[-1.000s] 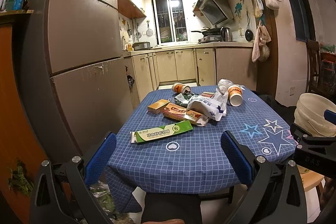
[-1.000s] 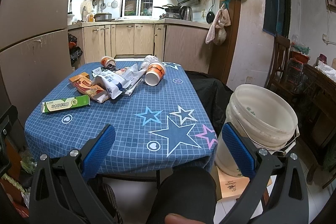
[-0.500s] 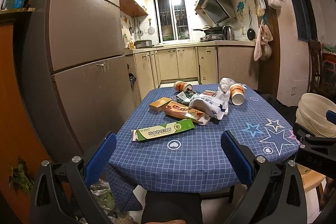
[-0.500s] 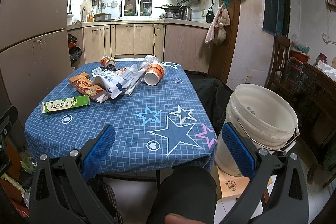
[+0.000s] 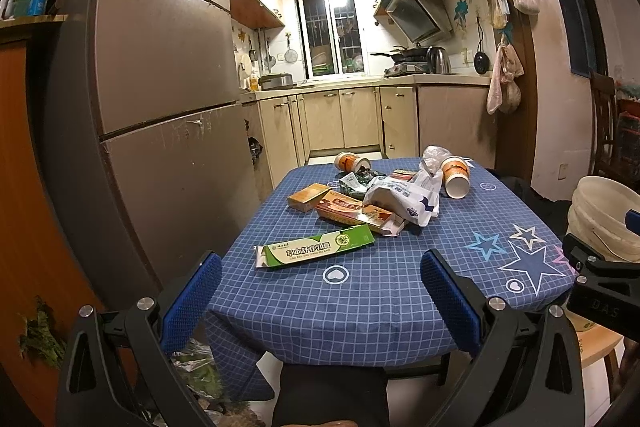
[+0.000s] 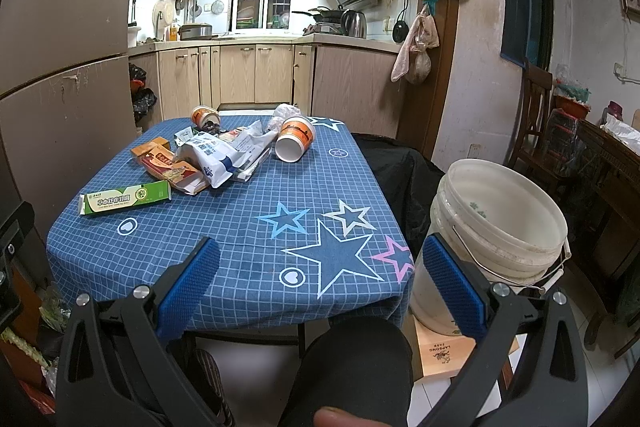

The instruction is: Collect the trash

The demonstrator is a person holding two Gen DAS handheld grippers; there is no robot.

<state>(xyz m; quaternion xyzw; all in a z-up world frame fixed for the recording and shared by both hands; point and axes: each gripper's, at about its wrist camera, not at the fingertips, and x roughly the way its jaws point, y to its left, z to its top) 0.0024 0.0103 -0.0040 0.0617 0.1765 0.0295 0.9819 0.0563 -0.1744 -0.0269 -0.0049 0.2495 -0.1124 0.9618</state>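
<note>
Trash lies on a table with a blue checked cloth (image 5: 360, 299): a long green box (image 5: 316, 250) nearest me, orange boxes (image 5: 348, 209), a white plastic bag (image 5: 404, 197), a tipped orange paper cup (image 5: 455, 175) and another cup (image 5: 347, 159) at the far edge. A white bucket (image 6: 500, 223) stands right of the table. My left gripper (image 5: 322, 297) is open and empty, short of the table's near edge. My right gripper (image 6: 320, 281) is open and empty over the table's near right corner, beside the bucket.
A tall brown fridge (image 5: 160, 107) stands left of the table. Kitchen cabinets (image 5: 352, 119) are behind it. A dark chair (image 6: 400, 171) sits at the table's right side. The bucket rests on a wooden stool (image 6: 444, 351). A wooden sideboard (image 6: 608, 179) is at the far right.
The left wrist view has tilted slightly upward, so the table sits a little lower in it. The right gripper has not moved. Both stay open.
</note>
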